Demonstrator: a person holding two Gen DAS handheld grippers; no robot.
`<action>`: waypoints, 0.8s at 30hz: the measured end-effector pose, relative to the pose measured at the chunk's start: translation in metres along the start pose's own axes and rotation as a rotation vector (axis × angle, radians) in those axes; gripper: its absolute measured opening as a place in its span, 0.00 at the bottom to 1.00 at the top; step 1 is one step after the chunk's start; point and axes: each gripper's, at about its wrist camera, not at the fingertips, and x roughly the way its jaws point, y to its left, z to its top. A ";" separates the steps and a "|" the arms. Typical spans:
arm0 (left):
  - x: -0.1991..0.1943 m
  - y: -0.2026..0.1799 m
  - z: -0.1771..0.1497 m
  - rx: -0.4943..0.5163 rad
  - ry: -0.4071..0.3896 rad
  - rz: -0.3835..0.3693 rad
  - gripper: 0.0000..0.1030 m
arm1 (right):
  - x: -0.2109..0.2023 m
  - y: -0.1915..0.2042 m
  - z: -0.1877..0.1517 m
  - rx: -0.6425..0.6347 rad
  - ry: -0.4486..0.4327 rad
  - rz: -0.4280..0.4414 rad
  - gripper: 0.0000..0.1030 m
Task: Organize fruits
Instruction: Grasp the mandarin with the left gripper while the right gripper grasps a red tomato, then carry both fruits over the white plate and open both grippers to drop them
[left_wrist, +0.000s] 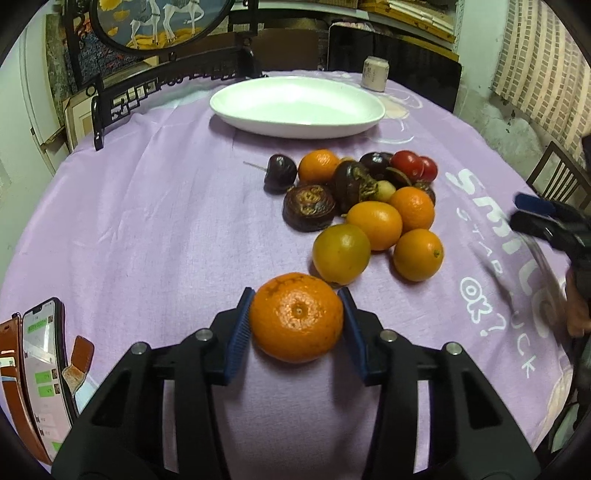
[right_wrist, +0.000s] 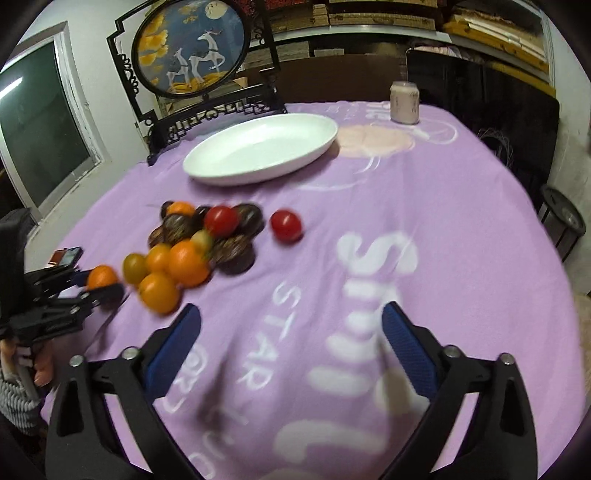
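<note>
Left wrist view: the left gripper (left_wrist: 297, 317) has its blue fingers (left_wrist: 240, 332) closed on a tangerine (left_wrist: 296, 317) resting on the lilac-clothed desk (left_wrist: 147, 221), just short of the fruit pile (left_wrist: 369, 206); a white dish (left_wrist: 297, 107) sits beyond. The right gripper (right_wrist: 291, 347) hangs wide open, holding nothing.

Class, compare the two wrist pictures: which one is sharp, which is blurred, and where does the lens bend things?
Left wrist view: sharp on the tangerine between the left gripper; the right gripper smears at the edge. Right wrist view: motion-blurred fruit pile and tablecloth lettering. Both: fisheye curves the table edge.
</note>
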 end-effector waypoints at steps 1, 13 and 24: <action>-0.001 0.000 0.000 -0.001 -0.006 -0.004 0.45 | 0.004 -0.003 0.006 -0.002 0.006 -0.014 0.84; 0.005 0.006 0.001 -0.022 0.020 -0.042 0.45 | 0.081 0.004 0.055 -0.087 0.127 0.043 0.47; 0.006 0.013 0.006 -0.047 0.016 -0.070 0.45 | 0.081 -0.008 0.056 -0.055 0.082 0.073 0.28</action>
